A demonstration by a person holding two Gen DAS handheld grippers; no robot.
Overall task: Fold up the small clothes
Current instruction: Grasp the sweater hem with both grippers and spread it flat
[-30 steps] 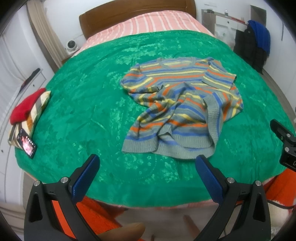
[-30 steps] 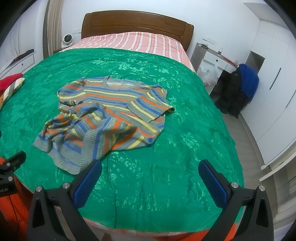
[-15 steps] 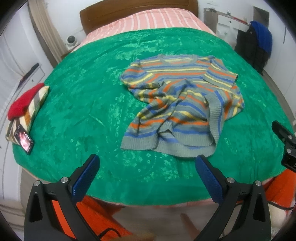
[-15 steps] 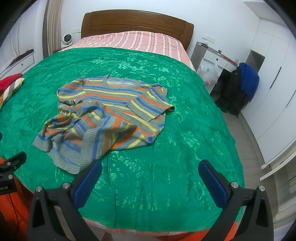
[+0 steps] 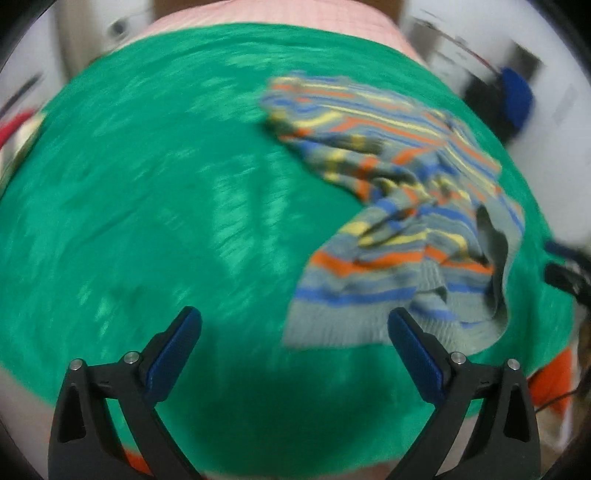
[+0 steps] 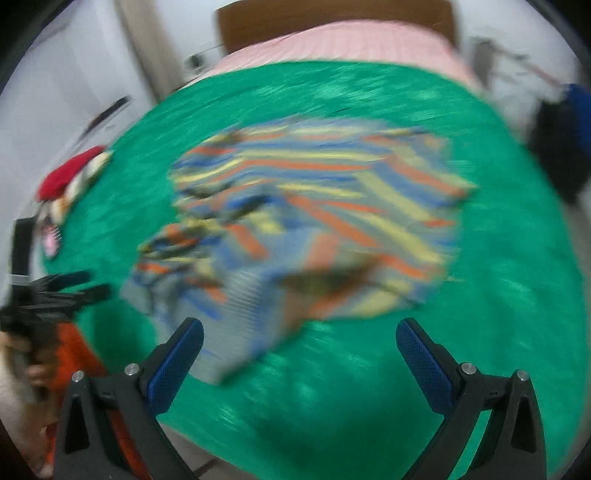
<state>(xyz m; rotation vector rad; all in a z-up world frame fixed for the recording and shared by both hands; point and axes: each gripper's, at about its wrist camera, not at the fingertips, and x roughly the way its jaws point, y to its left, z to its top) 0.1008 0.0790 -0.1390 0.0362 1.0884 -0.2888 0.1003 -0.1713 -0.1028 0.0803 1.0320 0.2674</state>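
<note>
A crumpled striped sweater (image 5: pixel 402 225), grey with blue, orange and yellow bands, lies on a green bedspread (image 5: pixel 166 192). In the left wrist view it sits to the right, its grey hem near my right fingertip. My left gripper (image 5: pixel 294 325) is open and empty over the bedspread's near part. In the right wrist view the sweater (image 6: pixel 314 221) fills the middle and my right gripper (image 6: pixel 300 336) is open and empty just in front of its near hem. Both views are blurred by motion.
A red and striped pile (image 6: pixel 74 173) and a phone (image 6: pixel 51 240) lie at the bed's left edge. A wooden headboard (image 6: pixel 332 14) stands at the far end. Dark and blue clothes (image 6: pixel 565 140) hang at the right. The left gripper shows in the right wrist view (image 6: pixel 55 295).
Both grippers have moved forward and lower toward the bed, and both views have swung. The sweater looks larger and nearer. Both stay open.
</note>
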